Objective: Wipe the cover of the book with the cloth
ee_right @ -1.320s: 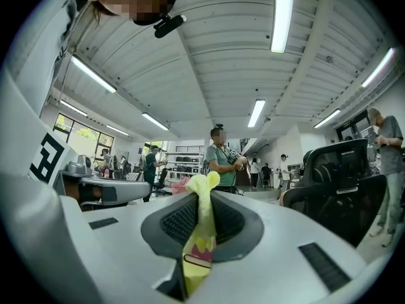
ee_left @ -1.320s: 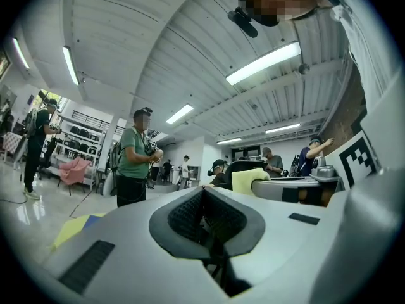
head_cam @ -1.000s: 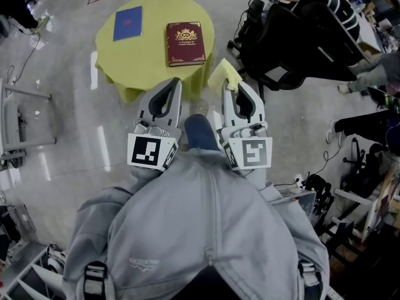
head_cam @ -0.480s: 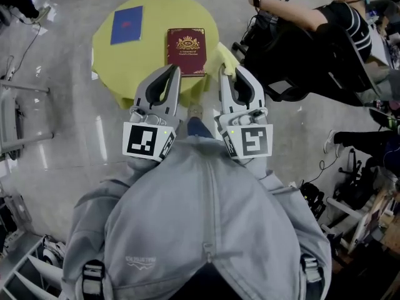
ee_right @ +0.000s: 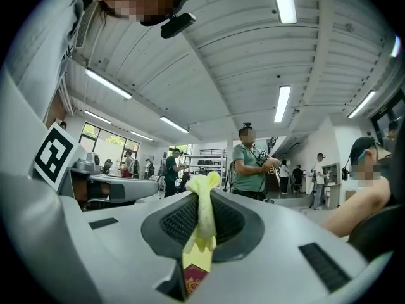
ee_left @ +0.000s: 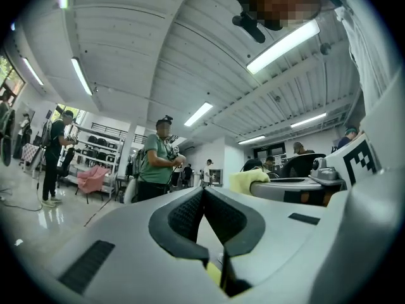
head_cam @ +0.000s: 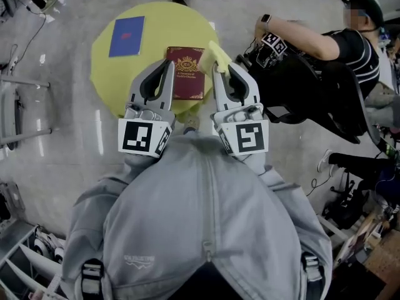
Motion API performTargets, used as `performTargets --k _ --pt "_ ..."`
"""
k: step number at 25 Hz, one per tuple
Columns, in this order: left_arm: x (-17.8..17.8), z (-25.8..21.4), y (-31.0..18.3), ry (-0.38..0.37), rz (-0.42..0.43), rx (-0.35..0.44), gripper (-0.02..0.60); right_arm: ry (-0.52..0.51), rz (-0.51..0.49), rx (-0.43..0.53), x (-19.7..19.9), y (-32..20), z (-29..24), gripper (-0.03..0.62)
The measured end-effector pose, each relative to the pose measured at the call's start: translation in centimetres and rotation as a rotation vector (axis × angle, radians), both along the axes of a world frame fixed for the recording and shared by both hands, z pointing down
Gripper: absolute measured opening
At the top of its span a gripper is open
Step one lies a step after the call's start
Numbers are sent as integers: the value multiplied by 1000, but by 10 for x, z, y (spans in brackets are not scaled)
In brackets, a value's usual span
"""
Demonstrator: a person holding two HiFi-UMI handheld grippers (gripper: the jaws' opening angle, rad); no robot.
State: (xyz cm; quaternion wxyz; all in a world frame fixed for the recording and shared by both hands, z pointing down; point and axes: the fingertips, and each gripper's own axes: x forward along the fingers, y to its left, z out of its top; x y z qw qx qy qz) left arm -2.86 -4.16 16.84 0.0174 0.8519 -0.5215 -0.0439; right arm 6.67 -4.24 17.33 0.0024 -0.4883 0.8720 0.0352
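A maroon book (head_cam: 185, 72) with a gold crest lies on the round yellow table (head_cam: 106, 67), and a slice of it shows low between the jaws in the right gripper view (ee_right: 193, 278). My right gripper (head_cam: 220, 67) is shut on a yellow cloth (head_cam: 219, 55), which sticks up above the fingertips (ee_right: 202, 208) at the book's right edge. My left gripper (head_cam: 167, 67) hovers at the book's left edge, its jaws shut on nothing (ee_left: 203, 192). The cloth (ee_left: 249, 181) also shows in the left gripper view. Both grippers point up, away from the table.
A blue book (head_cam: 127, 35) lies at the table's far left. A person sits in a black chair (head_cam: 312, 74) just right of the table. Another person (ee_right: 251, 166) stands beyond. A metal frame (head_cam: 19, 111) is on the floor at left.
I have stepped closer to the table. Both grippers moved forward from over the floor to over the table's near edge, and the cloth now sits beside the maroon book.
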Motion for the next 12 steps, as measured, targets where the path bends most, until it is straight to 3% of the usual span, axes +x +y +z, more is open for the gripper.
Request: performTargets --k 12 --pt "3 4 -48 -5 -49 17 18 -6 -67 31 -3 -56 5 57"
